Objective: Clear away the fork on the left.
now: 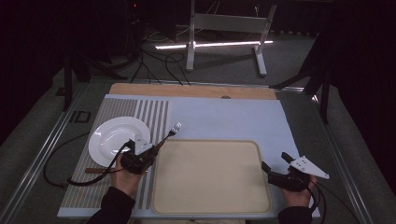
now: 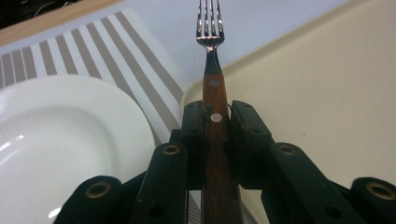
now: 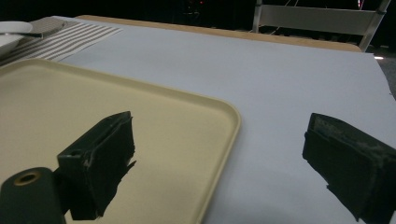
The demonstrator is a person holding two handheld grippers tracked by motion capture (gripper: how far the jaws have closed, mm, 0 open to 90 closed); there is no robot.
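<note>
Left gripper [image 2: 216,116] has its two black jaws clamped tight on the fork [image 2: 214,93], pads pressing the brown wooden handle from both sides, one pale rivet sitting right between them and a second just above. The fork runs straight up toward twelve o'clock, handle passing down between the jaws to the bottom edge, metal tines at the very top. At nine o'clock lies the plate [image 2: 60,140], white with a ribbed rim, on a striped mat [image 2: 112,60] that stretches off to eleven. At three o'clock spreads the tray [image 2: 317,93], cream, its rounded corner just beside the fork's handle. Beyond the tines, pale blue cloth [image 2: 271,23] up to one o'clock.
</note>
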